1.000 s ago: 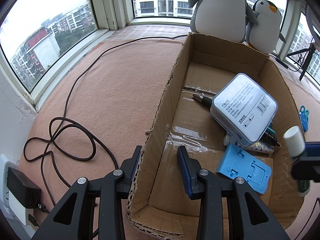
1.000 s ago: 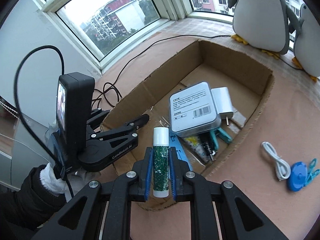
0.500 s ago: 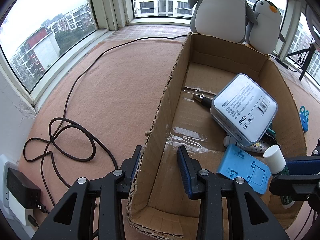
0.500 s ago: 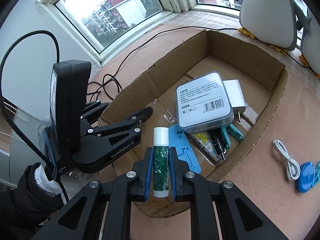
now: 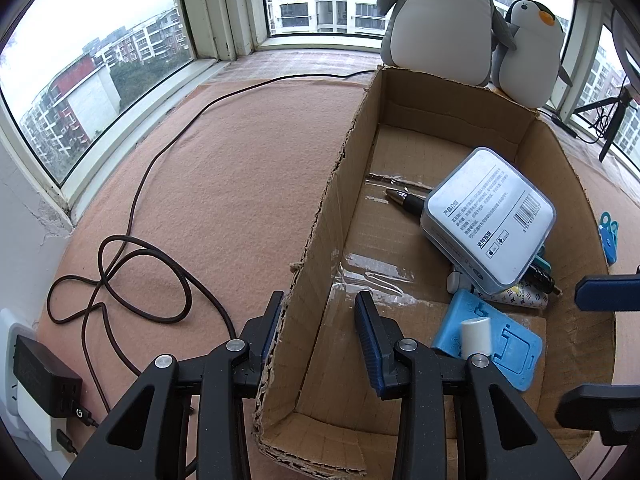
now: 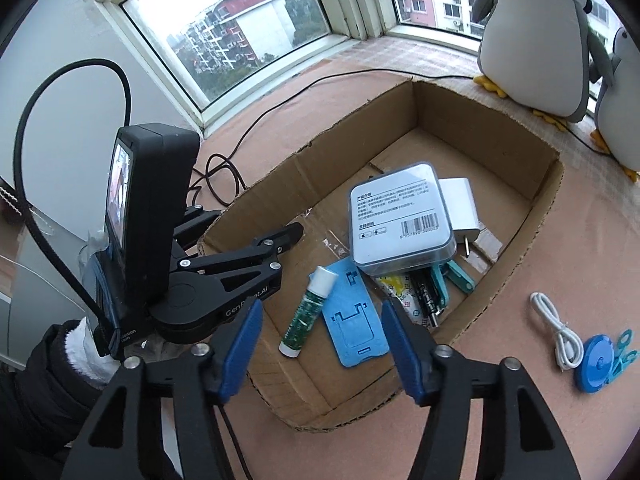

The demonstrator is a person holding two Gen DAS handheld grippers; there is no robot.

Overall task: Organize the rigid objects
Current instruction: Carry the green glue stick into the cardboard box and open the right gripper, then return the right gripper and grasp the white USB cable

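Observation:
A cardboard box (image 6: 516, 240) (image 5: 320, 240) lies on the tan mat. A green tube with a white cap (image 6: 308, 308) lies on the box floor beside a blue phone stand (image 6: 356, 312); its cap shows in the left wrist view (image 5: 476, 336). My right gripper (image 6: 320, 344) is open and empty above the box's near end. My left gripper (image 5: 318, 332) is open, its jaws astride the box's left wall without closing on it. A grey tin (image 6: 400, 224) (image 5: 488, 220) rests on a white charger (image 6: 460, 208), a pen and clips.
A white cable (image 6: 556, 332), a blue round tape (image 6: 596, 364) and a teal clip (image 6: 624, 352) lie on the mat right of the box. Two plush penguins (image 5: 440, 20) stand behind it. A black cord (image 5: 132, 248) and wall plug (image 5: 40, 392) lie left.
My right gripper opened and let go of the green tube, which now lies on the box floor beside the blue stand. The left gripper has not moved.

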